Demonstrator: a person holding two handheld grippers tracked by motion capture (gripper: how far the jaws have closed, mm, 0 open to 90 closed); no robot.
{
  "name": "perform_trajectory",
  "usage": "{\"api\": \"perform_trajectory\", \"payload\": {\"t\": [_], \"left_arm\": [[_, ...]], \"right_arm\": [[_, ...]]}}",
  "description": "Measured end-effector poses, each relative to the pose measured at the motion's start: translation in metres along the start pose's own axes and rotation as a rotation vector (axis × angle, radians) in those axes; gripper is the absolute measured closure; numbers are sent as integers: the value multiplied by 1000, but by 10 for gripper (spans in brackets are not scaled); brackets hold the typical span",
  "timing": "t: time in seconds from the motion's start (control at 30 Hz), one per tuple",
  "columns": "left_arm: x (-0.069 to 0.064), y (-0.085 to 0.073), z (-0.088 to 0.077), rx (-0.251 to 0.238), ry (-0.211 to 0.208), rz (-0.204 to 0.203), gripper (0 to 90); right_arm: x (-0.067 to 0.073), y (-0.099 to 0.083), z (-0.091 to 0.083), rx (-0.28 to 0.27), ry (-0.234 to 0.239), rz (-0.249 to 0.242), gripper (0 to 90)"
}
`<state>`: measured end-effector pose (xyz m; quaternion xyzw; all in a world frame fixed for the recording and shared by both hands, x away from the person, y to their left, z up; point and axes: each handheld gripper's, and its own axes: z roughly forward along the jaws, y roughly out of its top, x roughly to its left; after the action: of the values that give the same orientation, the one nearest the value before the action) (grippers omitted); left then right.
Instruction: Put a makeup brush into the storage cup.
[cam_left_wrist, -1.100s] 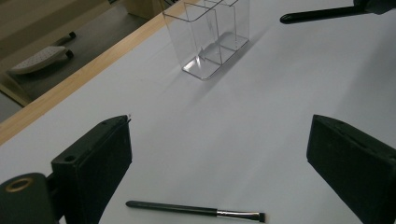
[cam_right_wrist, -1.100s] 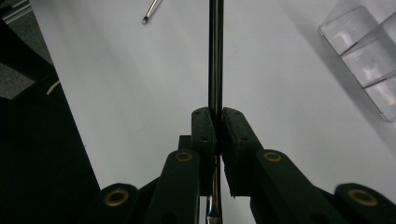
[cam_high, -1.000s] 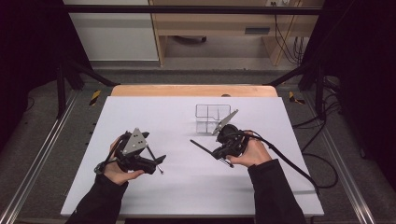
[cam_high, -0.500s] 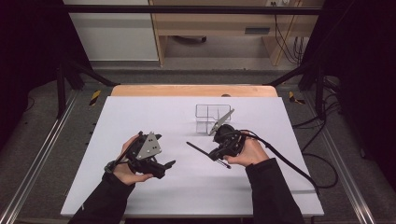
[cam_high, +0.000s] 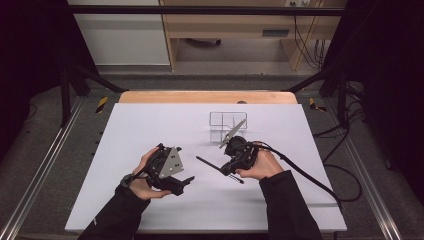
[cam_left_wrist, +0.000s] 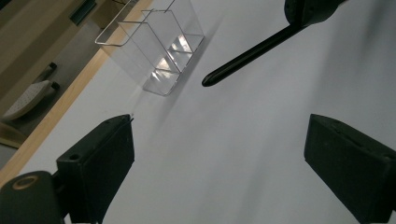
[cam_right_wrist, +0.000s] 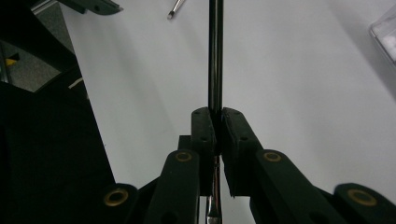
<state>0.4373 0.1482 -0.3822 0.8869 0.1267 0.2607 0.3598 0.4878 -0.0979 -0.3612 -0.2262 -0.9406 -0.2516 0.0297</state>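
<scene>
Two tongs over a white table (cam_high: 150, 125), left tongs (cam_left_wrist: 219, 154) wide, right tongs (cam_right_wrist: 217, 116) clamping a black rod (cam_right_wrist: 215, 56), wooden shelving (cam_high: 225, 25) behind.

Slim black rod (cam_high: 212, 164), level above the white table (cam_high: 150, 125), pinched at one end, free end toward the table's left

Hiding the middle of the thin black rod (cam_right_wrist: 215, 56) between the clamped pads of the right gripper (cam_right_wrist: 215, 122) — top end running off the frame edge. Cutting off the clear divided holder (cam_left_wrist: 154, 51) at the upper edge; kind of rod staying too small to tell.
</scene>
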Motion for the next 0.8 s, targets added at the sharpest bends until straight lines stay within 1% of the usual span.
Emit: {"api": "perform_trajectory", "payload": {"t": [0.13, 0.3, 0.33, 0.53, 0.6, 0.67, 0.7, 0.73, 0.77, 0.8], "left_arm": [[-5, 3, 3, 13, -3, 44, 88], [-8, 6, 7, 22, 1, 71, 98], [-9, 6, 8, 23, 3, 74, 104], [-15, 7, 12, 43, 20, 128, 120], [-17, 7, 14, 46, 23, 144, 130], [-19, 8, 16, 49, 27, 161, 139], [-19, 9, 16, 40, 29, 175, 139], [-20, 10, 16, 49, 28, 177, 141], [-20, 11, 17, 42, 40, 198, 144], [-22, 12, 17, 47, 39, 201, 150]], "right_arm": [[1, 0, 2, -2, 8, 4, 843], [1, 1, 2, -1, 12, 0, 843], [2, 1, 2, 0, 14, -2, 844], [5, 1, 4, 6, 15, -8, 843], [5, 2, 7, 15, 19, -14, 843], [5, 4, 9, 21, 26, -10, 843], [5, 4, 9, 21, 26, -10, 843], [4, 4, 9, 24, 28, -10, 843], [4, 4, 10, 28, 30, -10, 843], [4, 5, 11, 31, 31, -12, 843]]}}
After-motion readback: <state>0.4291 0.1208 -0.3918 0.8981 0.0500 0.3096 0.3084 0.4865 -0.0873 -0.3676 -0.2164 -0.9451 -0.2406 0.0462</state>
